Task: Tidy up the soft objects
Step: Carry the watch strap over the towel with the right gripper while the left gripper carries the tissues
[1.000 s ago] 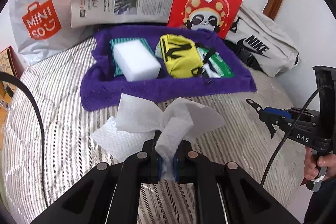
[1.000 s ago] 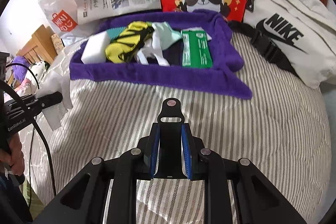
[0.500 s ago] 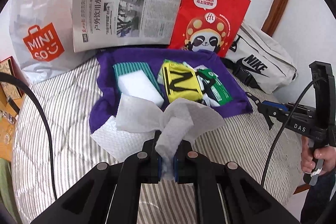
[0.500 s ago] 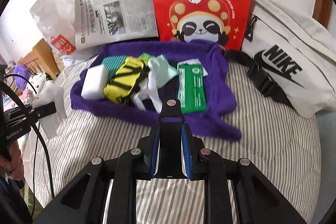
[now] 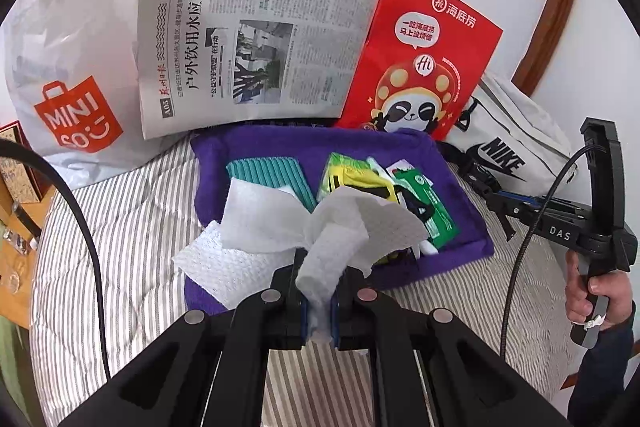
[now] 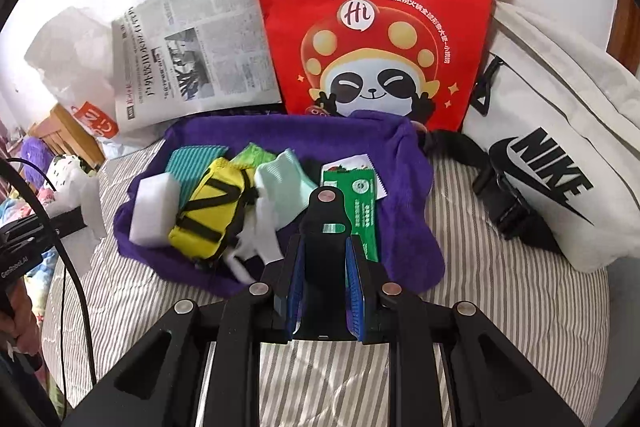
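- Your left gripper (image 5: 319,311) points steeply down over the striped bedcover (image 5: 132,211); its blue pads are clamped on a white paper towel (image 5: 316,223), whose crumpled sheets fan out above the jaws and hide part of what lies behind
- Your right gripper (image 6: 325,291) tilts down at a similar slant toward the bed; its blue pads press on the sides of a black clip-like piece (image 6: 326,223) that stands up between them; what that piece is I cannot tell
- In the left wrist view your right hand (image 5: 596,291) wraps the handle of its gripper at the right edge, thumb along the grip, with a dark sleeve below; a black cable loops up from it
- In the right wrist view your left hand (image 6: 16,311) shows only partly at the left edge, too dark to read its pose
- The soft things sit on a purple towel (image 6: 408,155) spread on the bed: a white sponge (image 6: 154,211) at the left, a yellow pouch (image 6: 212,215) touching it, a pale mint sock (image 6: 286,183) beside that, and a green packet (image 6: 362,203) on the right; a teal ribbed cloth (image 5: 266,175) lies under the sponge end
- Behind the towel lean a newspaper (image 5: 248,43), a red paper bag (image 6: 372,15), a white Miniso bag (image 5: 68,95) and a white Nike bag (image 6: 560,155)
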### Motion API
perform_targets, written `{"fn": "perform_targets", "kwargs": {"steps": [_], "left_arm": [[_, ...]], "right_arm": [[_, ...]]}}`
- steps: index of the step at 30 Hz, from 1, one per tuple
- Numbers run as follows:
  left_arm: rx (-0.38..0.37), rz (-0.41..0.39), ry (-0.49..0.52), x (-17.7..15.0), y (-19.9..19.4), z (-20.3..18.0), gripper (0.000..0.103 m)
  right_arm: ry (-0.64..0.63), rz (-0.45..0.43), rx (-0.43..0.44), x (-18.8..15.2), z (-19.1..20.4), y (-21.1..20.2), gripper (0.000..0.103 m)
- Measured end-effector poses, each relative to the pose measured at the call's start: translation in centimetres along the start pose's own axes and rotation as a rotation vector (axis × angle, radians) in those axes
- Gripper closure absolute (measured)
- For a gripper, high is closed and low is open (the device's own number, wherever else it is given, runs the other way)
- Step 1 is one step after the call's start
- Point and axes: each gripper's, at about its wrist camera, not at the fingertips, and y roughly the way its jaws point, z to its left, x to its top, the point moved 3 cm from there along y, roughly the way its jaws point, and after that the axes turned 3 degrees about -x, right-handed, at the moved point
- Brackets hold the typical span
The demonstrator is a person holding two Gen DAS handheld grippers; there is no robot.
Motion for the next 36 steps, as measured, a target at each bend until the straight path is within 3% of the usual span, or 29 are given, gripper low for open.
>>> {"fn": "perform_targets", "kwargs": {"steps": [22, 36], "left_arm": [[-0.006, 0.034, 0.014, 1.4, 3.1, 0.2, 0.095], [0.012, 0.052, 0.005, 2.0, 4.2, 1.0, 0.095]], "right_arm": [[0.005, 0.104, -0.102, -0.2, -1.7, 7.6, 0.082], [-0.003, 0.134, -0.081, -0.9, -1.4, 9.0, 0.08]]}}
